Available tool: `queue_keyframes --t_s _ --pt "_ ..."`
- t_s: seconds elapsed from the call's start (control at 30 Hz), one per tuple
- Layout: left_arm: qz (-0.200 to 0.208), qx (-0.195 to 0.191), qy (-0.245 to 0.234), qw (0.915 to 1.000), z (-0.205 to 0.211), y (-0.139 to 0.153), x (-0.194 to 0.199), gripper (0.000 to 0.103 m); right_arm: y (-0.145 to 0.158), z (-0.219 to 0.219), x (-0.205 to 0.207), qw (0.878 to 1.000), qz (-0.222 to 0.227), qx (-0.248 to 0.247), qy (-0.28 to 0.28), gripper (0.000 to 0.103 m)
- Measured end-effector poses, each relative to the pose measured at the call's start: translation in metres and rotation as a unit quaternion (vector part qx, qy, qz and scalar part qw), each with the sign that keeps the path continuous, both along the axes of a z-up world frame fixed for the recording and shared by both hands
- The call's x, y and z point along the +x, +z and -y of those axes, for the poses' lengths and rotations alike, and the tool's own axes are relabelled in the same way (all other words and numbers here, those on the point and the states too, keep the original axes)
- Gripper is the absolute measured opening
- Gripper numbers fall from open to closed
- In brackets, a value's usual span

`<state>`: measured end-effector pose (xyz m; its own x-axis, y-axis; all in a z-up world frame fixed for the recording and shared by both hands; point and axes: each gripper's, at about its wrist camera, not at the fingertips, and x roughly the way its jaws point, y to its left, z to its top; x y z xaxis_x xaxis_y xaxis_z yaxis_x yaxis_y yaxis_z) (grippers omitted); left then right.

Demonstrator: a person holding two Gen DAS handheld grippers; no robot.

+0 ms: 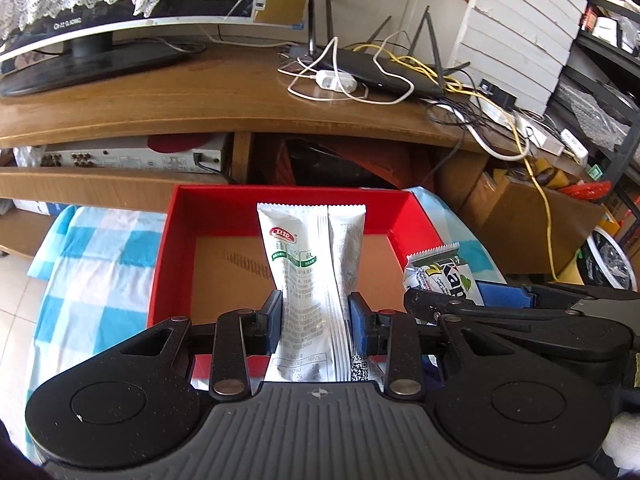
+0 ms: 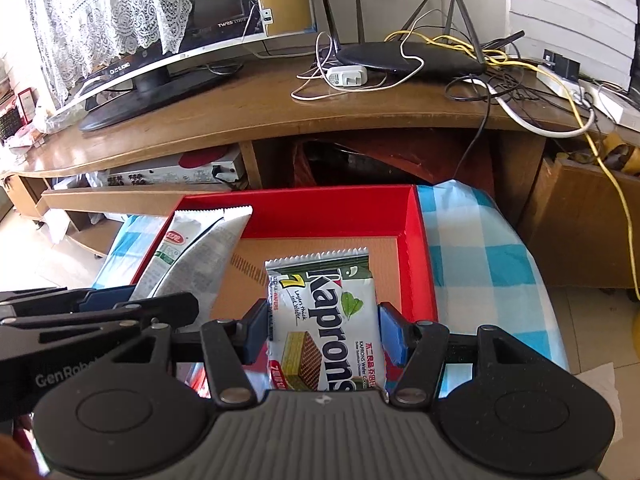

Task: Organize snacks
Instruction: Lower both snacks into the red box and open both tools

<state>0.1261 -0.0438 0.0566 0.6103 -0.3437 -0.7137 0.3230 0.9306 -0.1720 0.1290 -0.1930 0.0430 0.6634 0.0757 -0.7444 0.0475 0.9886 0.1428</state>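
Note:
My left gripper (image 1: pixel 316 318) is shut on a white snack packet (image 1: pixel 310 256) and holds it over the near part of the red box (image 1: pixel 224 210), which has a brown floor. My right gripper (image 2: pixel 322 332) is shut on a green and silver Kaprons wafer pack (image 2: pixel 326 312) over the right part of the same red box (image 2: pixel 420 256). The wafer pack shows at the right in the left wrist view (image 1: pixel 440 276). The white packet shows at the left in the right wrist view (image 2: pixel 192 252). The two grippers are side by side.
The box sits on a blue and white checked cloth (image 2: pixel 480 248). Behind it stands a wooden TV stand (image 1: pixel 200 96) with a monitor (image 1: pixel 100 12), a router (image 2: pixel 408 58), a white charger (image 2: pixel 346 76) and tangled cables (image 1: pixel 492 120).

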Motion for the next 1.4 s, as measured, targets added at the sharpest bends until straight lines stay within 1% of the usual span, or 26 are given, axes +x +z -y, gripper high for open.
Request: queue_keyframes --t_s 0.3,0.57,1.03,1.4 --pt "0.002 0.009 0.018 0.9998 0.0 -0.009 0.031 0.04 -0.012 -0.003 0.039 1.0 -0.004 -0.005 0.005 0.06" --pt "-0.008 0.019 0.028 0.9994 0.002 -0.026 0.05 0.04 -0.032 -0.001 0.064 1.0 -0.016 -0.007 0.006 0.06" --pt "-0.03 0.047 0.034 0.9979 0.004 -0.054 0.063 0.04 -0.066 -0.006 0.079 0.999 -0.041 -0.025 0.015 0.06" --pt "-0.04 0.069 0.032 0.9963 0.006 -0.066 0.063 0.041 -0.076 -0.011 0.08 0.997 -0.056 -0.049 0.022 0.061"
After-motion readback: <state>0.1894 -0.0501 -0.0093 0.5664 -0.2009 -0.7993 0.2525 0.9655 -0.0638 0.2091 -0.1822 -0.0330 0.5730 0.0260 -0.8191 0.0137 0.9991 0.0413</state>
